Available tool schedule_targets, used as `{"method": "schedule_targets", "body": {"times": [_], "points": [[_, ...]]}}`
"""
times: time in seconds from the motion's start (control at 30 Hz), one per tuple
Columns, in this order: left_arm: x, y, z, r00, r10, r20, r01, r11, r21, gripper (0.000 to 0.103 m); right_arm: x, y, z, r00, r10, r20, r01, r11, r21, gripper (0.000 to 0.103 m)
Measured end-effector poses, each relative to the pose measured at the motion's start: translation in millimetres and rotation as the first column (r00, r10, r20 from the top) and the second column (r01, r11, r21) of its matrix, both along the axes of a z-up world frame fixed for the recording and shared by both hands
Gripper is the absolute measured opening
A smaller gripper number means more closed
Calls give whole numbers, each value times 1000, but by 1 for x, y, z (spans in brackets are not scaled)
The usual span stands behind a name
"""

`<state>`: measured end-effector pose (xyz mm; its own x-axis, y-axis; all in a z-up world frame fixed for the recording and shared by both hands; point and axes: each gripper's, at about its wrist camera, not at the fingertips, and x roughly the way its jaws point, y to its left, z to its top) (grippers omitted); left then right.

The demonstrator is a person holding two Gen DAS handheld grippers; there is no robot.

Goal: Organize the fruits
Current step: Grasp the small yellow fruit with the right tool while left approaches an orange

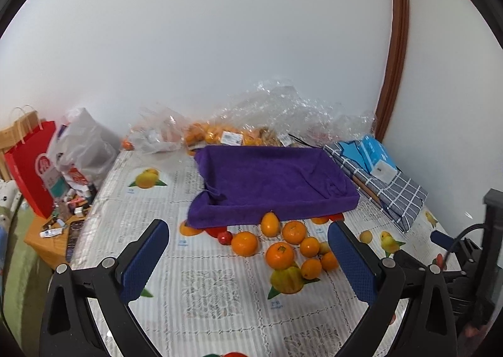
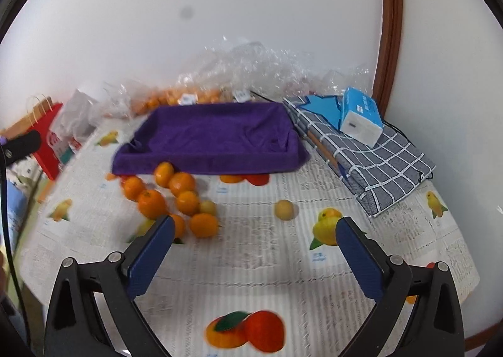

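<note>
Several oranges (image 1: 279, 254) lie loose on the fruit-print tablecloth, just in front of a tray lined with purple cloth (image 1: 283, 206). With them are a small red fruit (image 1: 224, 237) and an oval yellow-orange fruit (image 1: 270, 224). My left gripper (image 1: 248, 228) is open above the cloth, the pile just past its fingertips. In the right wrist view the oranges (image 2: 185, 199) lie ahead-left and a lone pale yellow fruit (image 2: 284, 209) sits ahead of my right gripper (image 2: 254, 223). That gripper is open and holds nothing. No fruit shows inside the purple tray (image 2: 207, 165).
Clear plastic bags of oranges (image 1: 220, 135) are piled against the back wall. A grey checked bag (image 2: 377, 162) with a blue tissue pack (image 2: 361, 119) on it lies right of the tray. A red paper bag (image 1: 31, 174) and a cluttered side table (image 1: 59, 225) stand left.
</note>
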<state>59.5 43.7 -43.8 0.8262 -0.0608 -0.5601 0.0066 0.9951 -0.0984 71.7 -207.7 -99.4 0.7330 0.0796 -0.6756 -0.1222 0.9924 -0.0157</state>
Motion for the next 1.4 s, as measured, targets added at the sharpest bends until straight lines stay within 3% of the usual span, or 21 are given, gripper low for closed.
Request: {"method": "schedule_targets", "body": {"times": [0.1, 0.23, 0.37, 0.43, 0.53, 0.63, 0.7, 0.77, 0.93, 1.03, 1.2, 1.3, 1.4], "points": [[12, 3, -13, 1000, 1, -2, -1, 1000, 16, 102, 14, -4, -21, 999, -30, -34, 27, 997, -71, 101], [33, 14, -39, 998, -5, -62, 5, 1000, -7, 102, 35, -21, -51, 993, -45, -111, 45, 999, -6, 99], [46, 24, -66, 994, 9, -110, -11, 1000, -20, 101, 51, -35, -73, 990, -80, -117, 87, 995, 57, 76], [53, 31, -79, 990, 15, -140, -18, 1000, -20, 99, 62, -40, -82, 986, -85, -141, 98, 991, 87, 73], [62, 42, -94, 983, 25, -181, -30, 999, -28, 93, 80, -46, -96, 978, -70, -196, 97, 986, 133, 58], [69, 54, -104, 978, 31, -207, -46, 997, -66, 83, 90, -45, -100, 982, -77, -175, 102, 985, 137, 55], [72, 59, -110, 975, 21, -220, -42, 995, -92, 78, 97, -43, -101, 982, -66, -177, 91, 986, 140, 48], [74, 60, -114, 974, 10, -224, -35, 994, -107, 75, 100, -40, -102, 984, -53, -172, 77, 987, 139, 28], [85, 53, -125, 968, -40, -248, 7, 991, -133, 71, 102, -29, -101, 987, -15, -161, 33, 993, 113, 27], [94, 48, -129, 966, -26, -259, -3, 993, -114, 71, 102, -29, -102, 986, -11, -164, 28, 994, 105, 28], [108, 55, -129, 965, 14, -262, -41, 994, -98, 61, 101, -34, -102, 986, -5, -166, 28, 991, 131, 28], [111, 55, -132, 960, 4, -280, -25, 997, -71, 56, 102, -36, -103, 986, -3, -164, 27, 989, 147, 28], [113, 53, -134, 958, -21, -287, -6, 996, -91, 55, 103, -36, -103, 986, -1, -166, 27, 988, 151, 28]]}}
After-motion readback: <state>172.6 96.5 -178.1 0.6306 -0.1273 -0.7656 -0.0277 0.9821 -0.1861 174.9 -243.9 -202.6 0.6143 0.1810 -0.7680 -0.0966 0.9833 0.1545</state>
